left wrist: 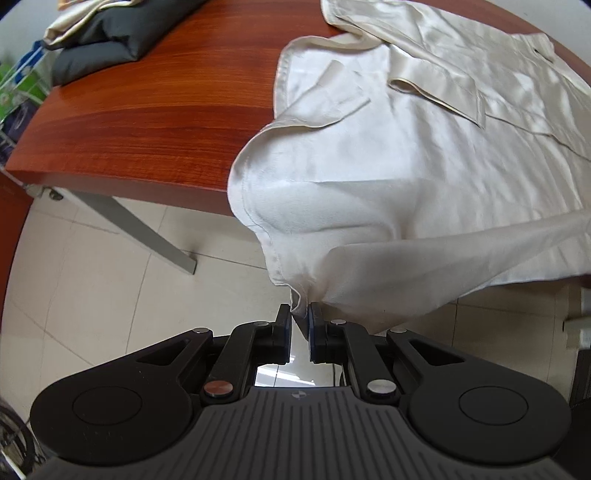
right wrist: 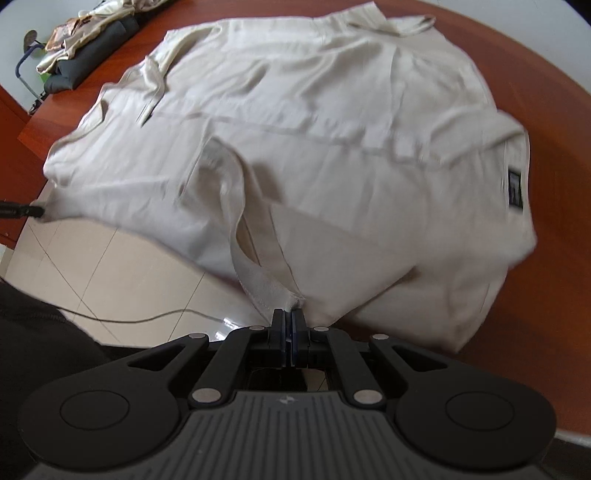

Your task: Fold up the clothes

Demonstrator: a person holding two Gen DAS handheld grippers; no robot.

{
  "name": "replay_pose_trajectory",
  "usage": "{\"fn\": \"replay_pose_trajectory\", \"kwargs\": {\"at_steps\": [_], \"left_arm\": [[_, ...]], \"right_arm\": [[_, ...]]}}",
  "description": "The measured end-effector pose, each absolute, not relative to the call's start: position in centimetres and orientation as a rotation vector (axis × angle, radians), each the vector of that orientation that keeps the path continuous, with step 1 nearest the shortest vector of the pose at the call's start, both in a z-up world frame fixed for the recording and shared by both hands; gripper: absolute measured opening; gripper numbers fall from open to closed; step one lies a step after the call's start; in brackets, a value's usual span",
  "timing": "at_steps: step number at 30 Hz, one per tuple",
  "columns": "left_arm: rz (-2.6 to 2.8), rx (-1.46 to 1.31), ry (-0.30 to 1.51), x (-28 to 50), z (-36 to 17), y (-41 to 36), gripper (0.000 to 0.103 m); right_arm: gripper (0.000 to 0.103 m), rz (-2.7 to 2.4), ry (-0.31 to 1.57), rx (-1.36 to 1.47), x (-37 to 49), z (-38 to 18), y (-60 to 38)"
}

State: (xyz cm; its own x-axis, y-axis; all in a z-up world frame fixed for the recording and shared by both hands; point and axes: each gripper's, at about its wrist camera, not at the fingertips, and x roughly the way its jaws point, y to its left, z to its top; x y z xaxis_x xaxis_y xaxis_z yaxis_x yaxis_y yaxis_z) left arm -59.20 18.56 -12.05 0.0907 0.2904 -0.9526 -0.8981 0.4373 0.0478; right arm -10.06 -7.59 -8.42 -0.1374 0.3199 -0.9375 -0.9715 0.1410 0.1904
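Cloth of the cream shirt [right wrist: 314, 155] stretches away across the worktop [left wrist: 147, 122] from your left claw [left wrist: 300, 314] and right claw [right wrist: 288, 314], each clamped on its near hem.

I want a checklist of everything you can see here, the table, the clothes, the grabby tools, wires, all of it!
Surface: reddish wooden table, with a grey leg going down to the floor.
Job's things: cream shirt spread on the table, its near edge hanging off the front; a dark label near its right side.
Clutter: folded pile of clothes, dark and cream, at the far left corner.
Grippers: left tool shut on a bunched bit of the shirt's edge; right tool shut on another bit of that edge.
Cables: one thin cable lying on the floor.
Surroundings: pale tiled floor; green and blue things beyond the table's left end, too blurred to name.
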Motion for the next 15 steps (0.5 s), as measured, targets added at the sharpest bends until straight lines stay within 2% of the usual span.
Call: {"fn": "replay_pose_trajectory", "kwargs": {"at_steps": [13,15], "left_arm": [[0.893,-0.625,1.186,-60.0,-12.3,18.5,0.013],[0.89,-0.619,1.186,-60.0,-12.1,18.5,0.019]], "right_arm": [[0.004,1.265,1.263,-0.771,-15.0,-9.8,-12.7],[0.007,1.256,1.258,-0.774,-15.2,-9.9,-12.8]]}}
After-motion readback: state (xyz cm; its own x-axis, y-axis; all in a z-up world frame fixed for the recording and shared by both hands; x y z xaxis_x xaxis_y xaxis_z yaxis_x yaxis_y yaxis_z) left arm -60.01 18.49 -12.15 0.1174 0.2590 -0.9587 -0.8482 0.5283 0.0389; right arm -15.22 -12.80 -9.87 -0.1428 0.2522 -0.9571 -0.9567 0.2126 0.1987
